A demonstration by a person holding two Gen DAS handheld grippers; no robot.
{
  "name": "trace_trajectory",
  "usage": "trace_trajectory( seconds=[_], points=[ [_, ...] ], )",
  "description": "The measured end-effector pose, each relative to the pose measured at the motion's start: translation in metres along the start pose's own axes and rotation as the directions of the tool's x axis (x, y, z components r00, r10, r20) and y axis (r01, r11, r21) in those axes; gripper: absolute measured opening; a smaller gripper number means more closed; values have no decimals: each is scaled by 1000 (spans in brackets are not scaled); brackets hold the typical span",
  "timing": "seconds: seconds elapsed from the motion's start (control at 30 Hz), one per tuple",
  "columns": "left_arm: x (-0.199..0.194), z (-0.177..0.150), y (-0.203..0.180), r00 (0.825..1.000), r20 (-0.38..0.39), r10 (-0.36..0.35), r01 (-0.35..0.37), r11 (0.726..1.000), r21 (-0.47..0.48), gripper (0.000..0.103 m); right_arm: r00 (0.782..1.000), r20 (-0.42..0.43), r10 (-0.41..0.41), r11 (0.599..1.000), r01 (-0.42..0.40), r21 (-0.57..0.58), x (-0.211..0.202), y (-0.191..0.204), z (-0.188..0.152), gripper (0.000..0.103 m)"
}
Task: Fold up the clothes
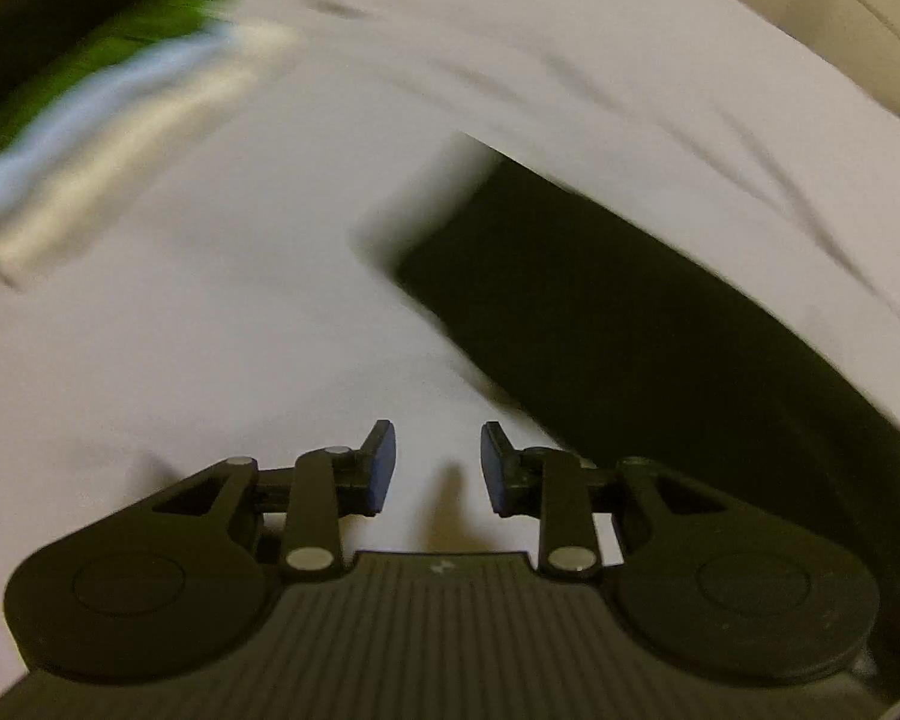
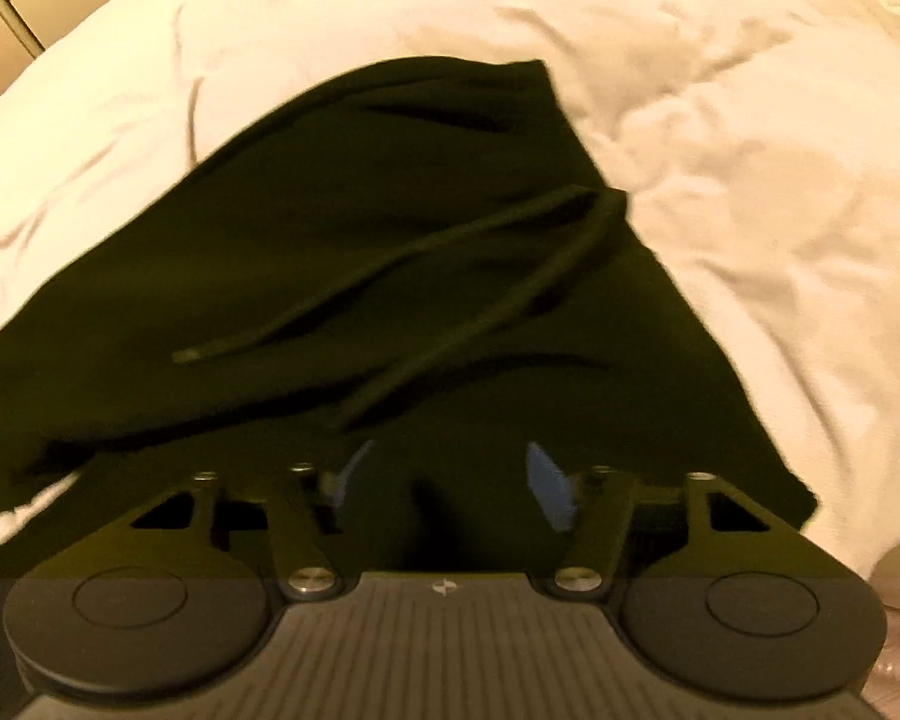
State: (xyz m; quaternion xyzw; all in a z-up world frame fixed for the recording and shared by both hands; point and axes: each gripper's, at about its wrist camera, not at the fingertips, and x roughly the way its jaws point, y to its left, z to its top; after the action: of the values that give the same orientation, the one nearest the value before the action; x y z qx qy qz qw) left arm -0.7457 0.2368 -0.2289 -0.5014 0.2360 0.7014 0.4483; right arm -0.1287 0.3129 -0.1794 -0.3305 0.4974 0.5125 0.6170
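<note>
One dark garment (image 2: 354, 276) (drawstrings up) under right hand-held gripper (image 2: 444, 483)

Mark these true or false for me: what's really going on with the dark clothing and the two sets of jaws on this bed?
1. The dark garment with two drawstring cords lies on a white bedsheet. True.
2. The left gripper has cloth clamped between its jaws. False: the gap between them is empty, with only bare sheet behind it.
3. The right gripper is over the dark garment. True.
4. The drawstring cords are bright red. False: they are as dark as the garment.
5. In the left wrist view a blurred pile of green and white fabric sits at the upper left. True.
</note>
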Motion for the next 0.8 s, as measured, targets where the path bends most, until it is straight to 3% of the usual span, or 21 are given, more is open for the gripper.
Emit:
trace_trajectory(
  seconds=[0.1,0.17,0.27,0.33,0.43,0.5,0.63,0.8],
  points=[
    [-16,-60,-62,981,-72,-183,189,977,97,28,1000,-10,3,1000,-3,-4,3,-19,-8,54],
    [-19,-94,-90,971,-115,-210,226,961,158,30,1000,-14,0,1000,0,-31,12,-27,-16,54],
    [-11,-141,-107,982,-153,-113,146,964,221,30,998,-35,-61,987,55,-148,23,-40,-38,51],
    [-12,-166,-97,985,-171,-38,70,980,189,30,992,-62,-112,971,96,-218,30,-59,-53,54],
    [-30,-190,-85,981,-187,58,-35,992,125,30,986,-98,-136,968,111,-224,22,-98,-72,54],
    [-49,-201,-87,979,-174,108,-89,990,110,30,989,-97,-108,976,87,-202,10,-118,-75,55],
    [-89,-229,-116,986,-145,81,-75,996,48,34,999,-41,20,968,-29,-250,-19,-128,-71,55],
    [-129,-257,-169,989,-148,-19,24,999,33,34,986,-74,148,940,-163,-301,-36,-120,-66,56]
  ],
)
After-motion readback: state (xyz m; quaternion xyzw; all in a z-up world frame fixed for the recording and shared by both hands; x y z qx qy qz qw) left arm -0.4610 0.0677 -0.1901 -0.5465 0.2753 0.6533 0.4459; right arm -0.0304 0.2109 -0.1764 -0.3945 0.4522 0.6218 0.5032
